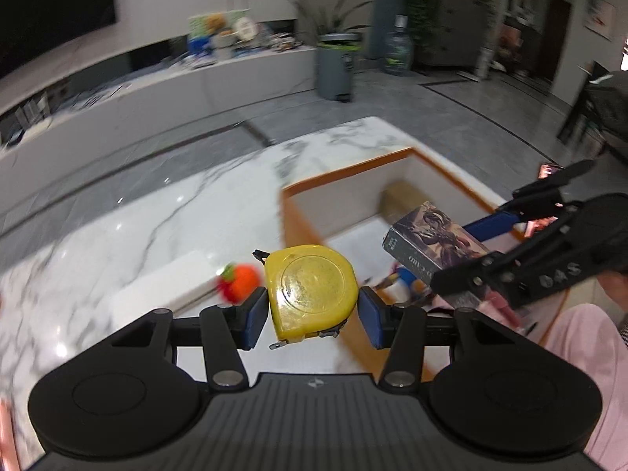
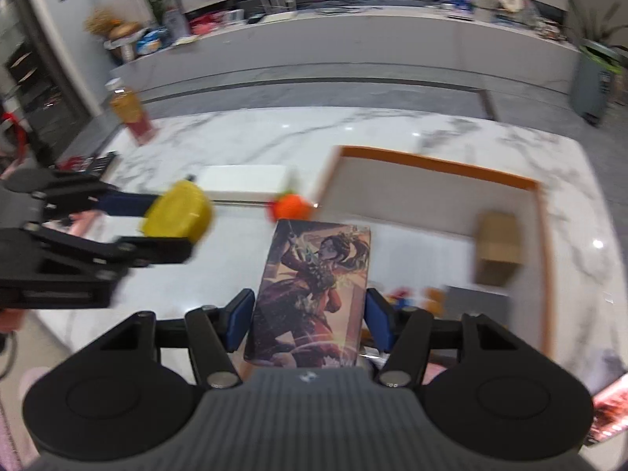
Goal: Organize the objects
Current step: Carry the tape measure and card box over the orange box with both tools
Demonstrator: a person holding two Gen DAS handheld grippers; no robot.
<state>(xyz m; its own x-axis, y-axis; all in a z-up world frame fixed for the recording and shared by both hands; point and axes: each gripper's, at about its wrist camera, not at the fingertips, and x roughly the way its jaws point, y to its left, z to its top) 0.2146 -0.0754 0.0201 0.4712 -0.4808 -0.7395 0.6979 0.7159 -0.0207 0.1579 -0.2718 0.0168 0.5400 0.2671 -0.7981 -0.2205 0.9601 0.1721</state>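
The orange-rimmed box (image 2: 439,165) is open on top, a brown carton (image 2: 498,247) at its far wall. Beside it, bare bench (image 2: 243,133) surrounds a white box (image 2: 245,186) and orange toy (image 2: 292,206).

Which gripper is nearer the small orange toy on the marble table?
Left. The left gripper, clamped on the yellow tape measure, is just beside the orange toy; the right gripper, holding the card box, is further off, nearer the orange-rimmed box.

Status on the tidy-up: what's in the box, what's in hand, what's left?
Done: a brown item lies in the orange-rimmed box. In hand: the left hand-held gripper holds a yellow tape measure; the right one holds a card box. Left: orange toy and white box on the table.
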